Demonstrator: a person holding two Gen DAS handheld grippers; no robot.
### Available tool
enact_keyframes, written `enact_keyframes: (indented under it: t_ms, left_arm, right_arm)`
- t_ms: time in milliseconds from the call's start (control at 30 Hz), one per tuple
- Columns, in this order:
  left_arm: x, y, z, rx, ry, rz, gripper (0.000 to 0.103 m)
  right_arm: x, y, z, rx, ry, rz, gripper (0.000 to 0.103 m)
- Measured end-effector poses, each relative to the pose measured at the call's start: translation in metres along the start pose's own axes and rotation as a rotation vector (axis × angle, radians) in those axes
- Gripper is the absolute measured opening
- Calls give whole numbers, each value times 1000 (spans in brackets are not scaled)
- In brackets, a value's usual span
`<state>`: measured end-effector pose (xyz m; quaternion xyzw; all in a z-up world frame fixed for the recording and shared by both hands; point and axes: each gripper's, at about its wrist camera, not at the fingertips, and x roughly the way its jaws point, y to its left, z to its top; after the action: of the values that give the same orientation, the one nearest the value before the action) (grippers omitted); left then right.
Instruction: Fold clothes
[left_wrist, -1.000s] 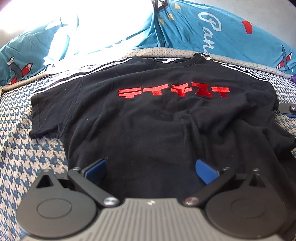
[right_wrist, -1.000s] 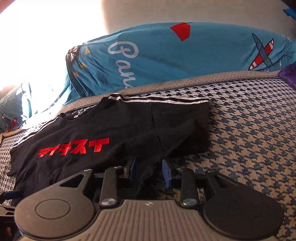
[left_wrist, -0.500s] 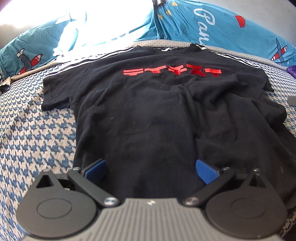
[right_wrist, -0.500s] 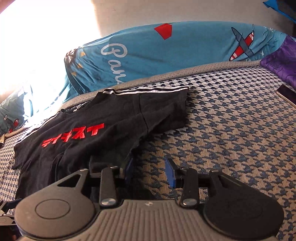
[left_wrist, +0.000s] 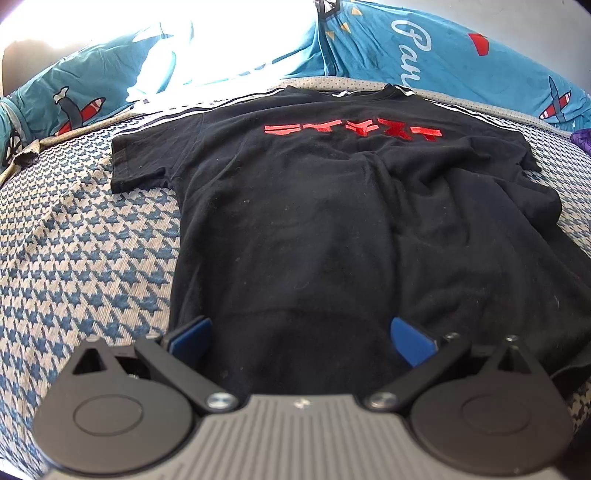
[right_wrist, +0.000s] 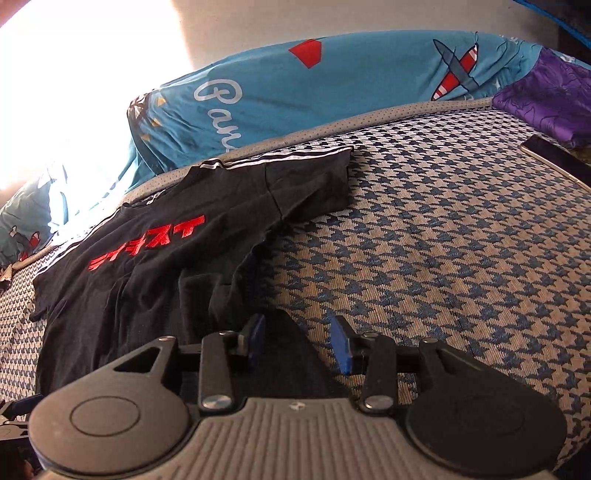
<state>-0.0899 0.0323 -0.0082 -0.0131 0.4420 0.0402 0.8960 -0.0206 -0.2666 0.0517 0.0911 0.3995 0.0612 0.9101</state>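
Both grippers, left (left_wrist: 301, 341) and right (right_wrist: 298, 341), are hovering with jaws released over the shirt (left_wrist: 332, 221) lying on the bed (left_wrist: 74, 258).

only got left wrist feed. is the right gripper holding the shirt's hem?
Observer: No. The right gripper is open, with a corner of the black T-shirt lying loose between the pads.
Operator: anything on the bed past the shirt's right side?
Observer: A dark phone lies flat on the houndstooth cover, near the far right edge.
Operator: right sleeve flat?
Observer: Mostly. The right sleeve is spread out, but the side seam below it is bunched into folds.
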Motion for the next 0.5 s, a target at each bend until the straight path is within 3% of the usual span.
enact_keyframes:
  t_ms: [333,500]
  left_arm:
    - [-16,1,-12,4,-8,-13,103]
    - [-24,0,-18,-2,-12,-19,103]
  right_arm:
    - [-26,-22,-25,29,-4,-26,39]
    - [-35,-41,-37,105,2,-16,39]
